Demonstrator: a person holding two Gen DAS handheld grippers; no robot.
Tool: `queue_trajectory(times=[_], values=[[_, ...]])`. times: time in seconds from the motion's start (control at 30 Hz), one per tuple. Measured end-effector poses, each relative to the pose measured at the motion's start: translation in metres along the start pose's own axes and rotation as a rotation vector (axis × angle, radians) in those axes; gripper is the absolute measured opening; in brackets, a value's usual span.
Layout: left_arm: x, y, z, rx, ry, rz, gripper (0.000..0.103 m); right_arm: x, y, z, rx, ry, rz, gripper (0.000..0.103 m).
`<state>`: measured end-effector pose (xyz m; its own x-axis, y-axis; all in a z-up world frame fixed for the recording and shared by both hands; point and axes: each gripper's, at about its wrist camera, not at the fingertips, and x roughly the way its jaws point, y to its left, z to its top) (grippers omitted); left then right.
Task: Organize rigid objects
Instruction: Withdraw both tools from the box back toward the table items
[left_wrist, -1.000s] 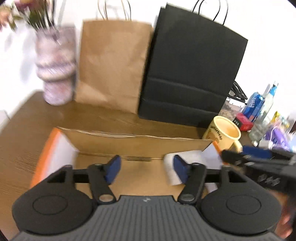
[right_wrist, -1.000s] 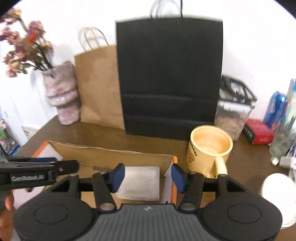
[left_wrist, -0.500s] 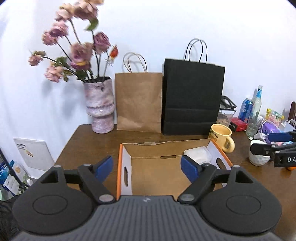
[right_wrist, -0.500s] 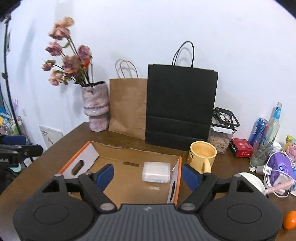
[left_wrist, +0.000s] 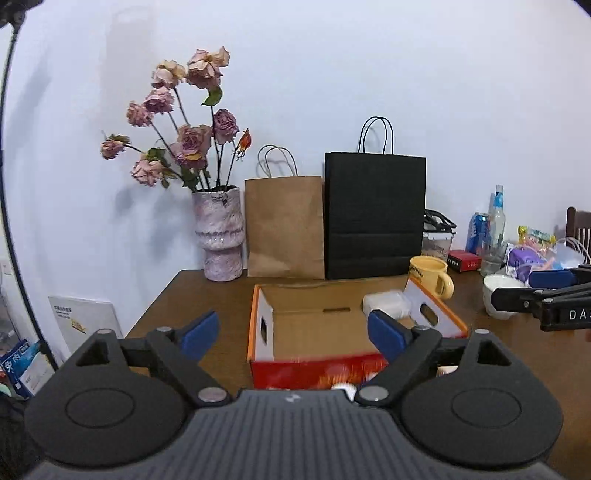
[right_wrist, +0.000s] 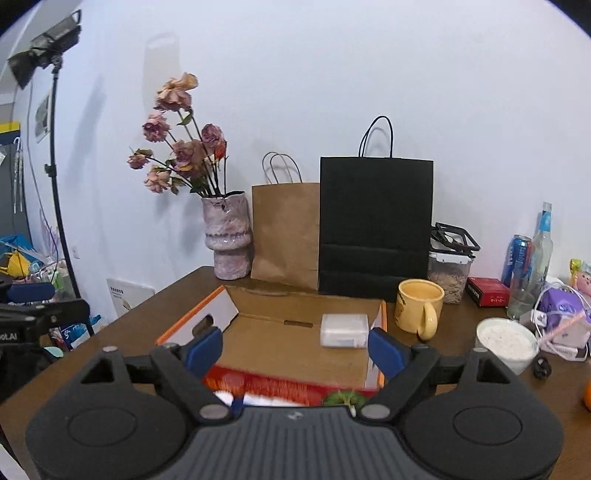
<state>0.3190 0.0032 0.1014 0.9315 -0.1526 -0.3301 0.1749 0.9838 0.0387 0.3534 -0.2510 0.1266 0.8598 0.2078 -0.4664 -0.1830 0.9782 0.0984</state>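
Observation:
An open cardboard box (left_wrist: 258, 321) (right_wrist: 266, 325) with orange edges sits on the brown table. A small white plastic case (left_wrist: 386, 303) (right_wrist: 343, 329) lies inside it at the back right. A yellow mug (left_wrist: 430, 275) (right_wrist: 419, 304) stands just right of the box. My left gripper (left_wrist: 293, 334) is open and empty, held back above the box's near edge. My right gripper (right_wrist: 295, 349) is open and empty, also above the near edge. Each gripper shows at the edge of the other's view, the right one (left_wrist: 543, 299) and the left one (right_wrist: 33, 306).
A vase of dried roses (left_wrist: 221, 236), a brown paper bag (left_wrist: 284, 225) and a black paper bag (left_wrist: 373, 218) stand along the wall. At right are a white bowl (right_wrist: 506, 343), a food container (right_wrist: 448, 266), a red box (right_wrist: 487, 291), a can, a bottle and an orange (right_wrist: 586, 395).
Both grippers have pulled back and up from inside the box, and their jaws have opened wider. The white case stays in the box.

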Motion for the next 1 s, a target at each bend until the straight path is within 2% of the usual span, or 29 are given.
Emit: queue_trajectory(times=[0.13,0.27,0.47,0.6,0.77,0.87,1.0], values=[[-0.032,-0.009,-0.048,0.013,-0.047,0.004,0.089,-0.03,0.008,-0.052,-0.007,-0.06,-0.021,0.086],[-0.067,-0.011,-0.084,-0.01,-0.095,0.004,0.089,-0.066,0.013,-0.097,0.031,-0.112,-0.005,0.086],[-0.123,-0.015,-0.126,-0.018,-0.147,0.029,0.092,-0.127,0.03,-0.145,0.03,-0.156,-0.011,0.087],[-0.162,-0.012,-0.152,-0.044,-0.158,0.042,0.095,-0.163,0.041,-0.166,0.02,-0.184,0.008,0.09],[-0.19,-0.004,-0.169,-0.045,-0.127,0.011,0.095,-0.2,0.049,-0.186,0.03,-0.191,0.026,0.092],[-0.191,-0.002,-0.168,-0.026,-0.139,0.02,0.095,-0.203,0.05,-0.187,0.023,-0.179,0.025,0.092],[-0.185,0.001,-0.168,-0.066,-0.129,0.028,0.095,-0.194,0.05,-0.186,0.03,-0.172,0.024,0.092]])
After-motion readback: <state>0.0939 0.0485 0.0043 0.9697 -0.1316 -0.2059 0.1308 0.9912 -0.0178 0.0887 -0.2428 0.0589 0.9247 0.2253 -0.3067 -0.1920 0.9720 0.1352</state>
